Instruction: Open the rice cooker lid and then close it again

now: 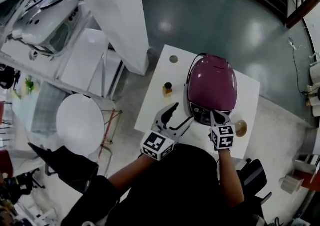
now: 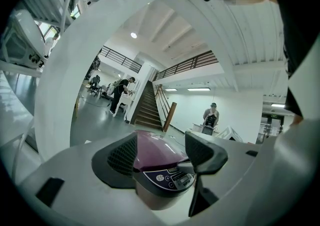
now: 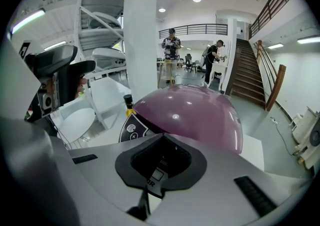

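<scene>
Purple and domed, the rice cooker (image 1: 211, 86) is set with its lid down on the white table (image 1: 152, 102). The left tongs (image 1: 183, 112) are held spread (nothing gripped) just beside its front. The right tongs (image 1: 215, 116) are clenched shut over its control panel (image 1: 201, 114).

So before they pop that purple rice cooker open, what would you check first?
1. Lid down on the rice cooker: ok, it looks shut.
2. Right claw shut, with its tips at the cooker's front panel: ok.
3. Right claw actually pressing anything there: cannot tell.
4. Left claw open and empty, beside the cooker's front and off the lid: ok.
5. Small bottle standing apart, left of the cooker: ok.
6. Cooker resting fully on the table: ok.
</scene>
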The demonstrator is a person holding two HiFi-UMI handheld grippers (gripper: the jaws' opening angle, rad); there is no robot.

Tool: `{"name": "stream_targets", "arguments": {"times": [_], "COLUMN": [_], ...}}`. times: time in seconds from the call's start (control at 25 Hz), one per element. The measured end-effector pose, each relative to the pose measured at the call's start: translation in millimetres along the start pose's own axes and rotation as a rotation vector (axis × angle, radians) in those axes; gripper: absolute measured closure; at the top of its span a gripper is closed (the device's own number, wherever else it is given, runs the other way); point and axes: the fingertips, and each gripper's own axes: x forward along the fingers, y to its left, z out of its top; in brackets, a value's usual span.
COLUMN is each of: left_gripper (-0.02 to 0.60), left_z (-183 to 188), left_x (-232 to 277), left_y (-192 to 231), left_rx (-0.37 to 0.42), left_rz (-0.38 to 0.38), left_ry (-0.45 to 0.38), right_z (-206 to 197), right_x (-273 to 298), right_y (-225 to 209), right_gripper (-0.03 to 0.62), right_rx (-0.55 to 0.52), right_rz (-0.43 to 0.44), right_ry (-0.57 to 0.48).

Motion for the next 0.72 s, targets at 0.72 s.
{"name": "stream_targets", "arguments": {"times": [0.72], "left_gripper": [0.305], "left_z": [-5.3], "left_x": [-6.7], "left_y": [5.2], "left_rx": [-0.028], "left_rz": [-0.005], "left_ry": [0.0], "right_z": [1.8], "right_x": [3.0], "right_y": [1.8], "right_gripper": [0.594], "right_rx": [-0.042], "right_rz": [-0.031], "right_ry": [-0.005]}}
